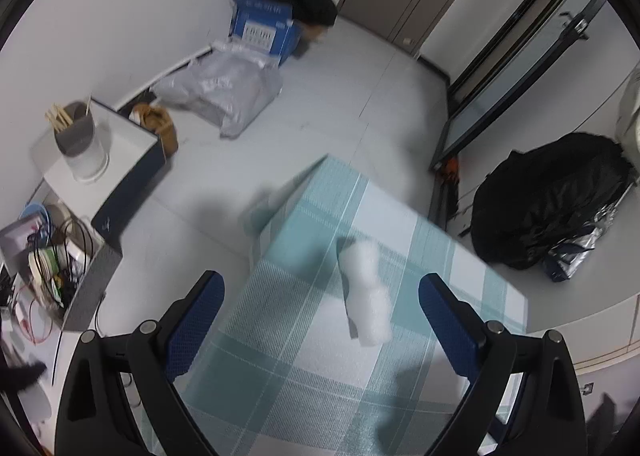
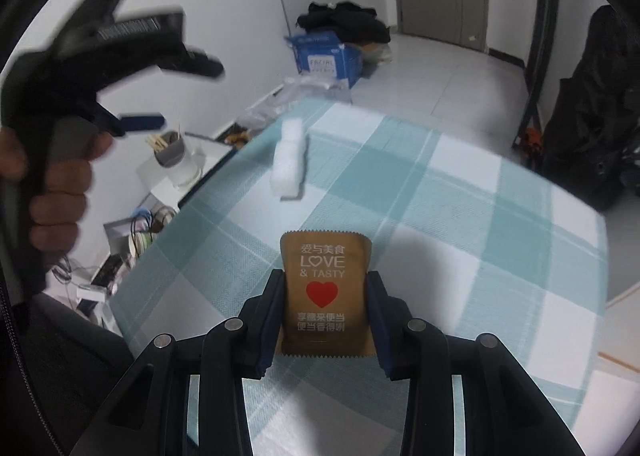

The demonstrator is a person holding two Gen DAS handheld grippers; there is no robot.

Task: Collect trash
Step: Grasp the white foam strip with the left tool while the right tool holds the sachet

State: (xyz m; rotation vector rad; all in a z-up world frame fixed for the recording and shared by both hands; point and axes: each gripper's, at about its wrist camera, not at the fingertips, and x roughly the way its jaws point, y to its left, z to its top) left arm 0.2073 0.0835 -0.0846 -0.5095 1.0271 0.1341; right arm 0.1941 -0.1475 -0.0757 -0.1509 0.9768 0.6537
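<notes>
Right gripper (image 2: 326, 296) pinches brown packet (image 2: 326, 280); left gripper (image 1: 320, 304) spread above white wad (image 1: 366, 288) (blurred)

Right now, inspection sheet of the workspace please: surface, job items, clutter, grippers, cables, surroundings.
Surface: teal-and-white checked tablecloth, flat.
Job's things: brown snack packet with red heart, held; white crumpled tissue wad lying on the cloth.
Clutter: grey cup of wooden chopsticks on a side stand.
Grippers: right hand-held gripper shut on the packet; left hand-held gripper open, empty.
Cables: tangled wires in the grey bin.
Surroundings: blue cardboard box, black bag on the floor.
</notes>
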